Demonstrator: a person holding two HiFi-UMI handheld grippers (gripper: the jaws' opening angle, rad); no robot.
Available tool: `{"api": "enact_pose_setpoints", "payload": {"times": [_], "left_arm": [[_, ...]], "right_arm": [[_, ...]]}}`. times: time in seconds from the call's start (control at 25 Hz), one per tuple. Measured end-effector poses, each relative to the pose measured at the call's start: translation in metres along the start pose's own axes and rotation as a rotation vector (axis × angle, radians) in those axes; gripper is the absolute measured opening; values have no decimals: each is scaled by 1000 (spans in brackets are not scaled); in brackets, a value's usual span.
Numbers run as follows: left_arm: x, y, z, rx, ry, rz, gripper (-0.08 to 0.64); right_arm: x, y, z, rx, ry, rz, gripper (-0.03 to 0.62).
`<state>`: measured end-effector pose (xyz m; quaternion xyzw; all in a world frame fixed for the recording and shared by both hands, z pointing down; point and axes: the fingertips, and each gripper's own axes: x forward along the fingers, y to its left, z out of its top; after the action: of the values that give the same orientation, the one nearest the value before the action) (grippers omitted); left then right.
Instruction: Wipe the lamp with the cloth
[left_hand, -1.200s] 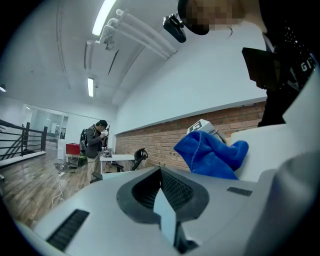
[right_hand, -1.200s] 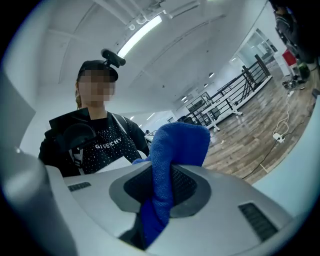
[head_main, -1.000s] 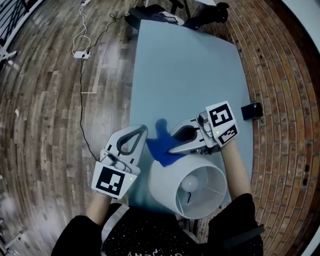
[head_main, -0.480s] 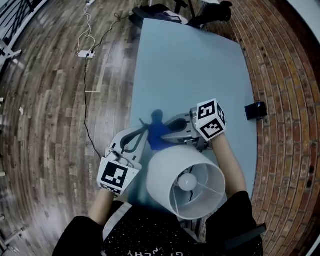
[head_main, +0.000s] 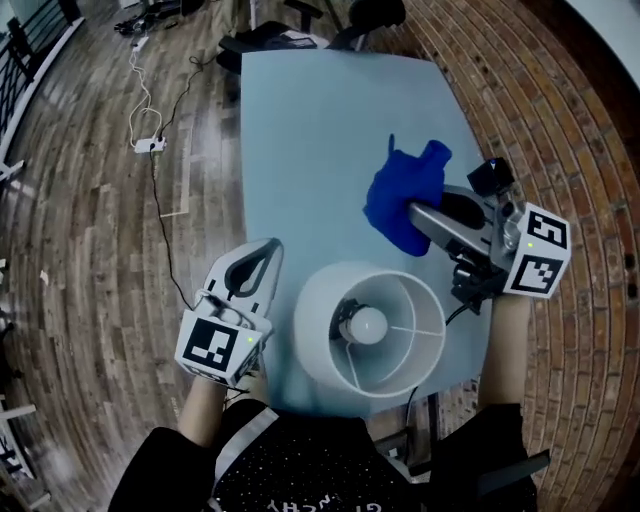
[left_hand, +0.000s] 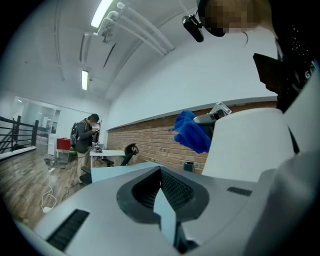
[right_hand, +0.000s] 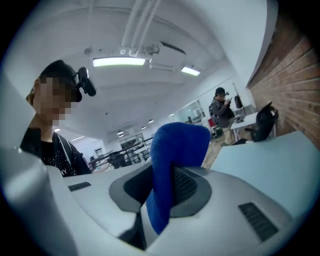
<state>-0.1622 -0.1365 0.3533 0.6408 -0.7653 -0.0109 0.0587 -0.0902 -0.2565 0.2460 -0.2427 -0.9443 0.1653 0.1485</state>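
The lamp's white shade (head_main: 370, 325) stands near the front edge of the pale blue table (head_main: 320, 120), and I look down into it at the bulb (head_main: 368, 323). My right gripper (head_main: 418, 215) is beyond the shade to the right. It is shut on the blue cloth (head_main: 400, 195), which hangs bunched above the table, apart from the shade. In the right gripper view the cloth (right_hand: 172, 160) is pinched between the jaws. My left gripper (head_main: 265, 250) is just left of the shade, shut and holding nothing. The left gripper view has the shade (left_hand: 250, 140) at right and the cloth (left_hand: 192, 132) beyond.
A small black box (head_main: 493, 175) sits at the table's right edge. Office chairs (head_main: 290, 35) stand at the far end. A power strip (head_main: 148, 145) with its cable lies on the wood floor to the left. Brick paving (head_main: 570, 130) runs along the right.
My right gripper has carried the cloth from the far left side of the shade up and over to the right, clear of the lamp. The left gripper has stayed beside the shade.
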Motion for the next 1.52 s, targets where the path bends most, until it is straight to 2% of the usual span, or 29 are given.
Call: {"api": "enact_pose_setpoints", "payload": {"times": [0.16, 0.28, 0.36, 0.52, 0.68, 0.84, 1.04, 1.32, 1.52], "left_arm": [[10, -10, 6, 9, -39, -175, 9], [9, -19, 12, -6, -47, -373, 9], [7, -19, 16, -11, -44, -467, 8], [-3, -15, 23, -35, -27, -574, 9], [-28, -16, 26, -39, -32, -672, 9], [-54, -20, 19, -20, -43, -720, 8], [-60, -12, 3, -25, 5, -716, 9], [-70, -13, -9, -25, 5, -730, 9], [-73, -20, -15, -24, 16, -737, 9]], "right_arm": [[-34, 49, 30, -3, -156, -138, 74], [-41, 99, 40, -25, -250, -301, 74], [-39, 119, 45, -40, -284, -419, 74], [-28, 152, 42, -39, -302, -596, 74], [1, 186, 24, -96, -235, -792, 74], [34, 186, -7, -86, -186, -904, 74], [60, 169, -52, -89, -100, -1042, 74], [69, 173, -67, -108, -194, -1072, 74], [74, 174, -91, -68, -184, -1070, 74]]}}
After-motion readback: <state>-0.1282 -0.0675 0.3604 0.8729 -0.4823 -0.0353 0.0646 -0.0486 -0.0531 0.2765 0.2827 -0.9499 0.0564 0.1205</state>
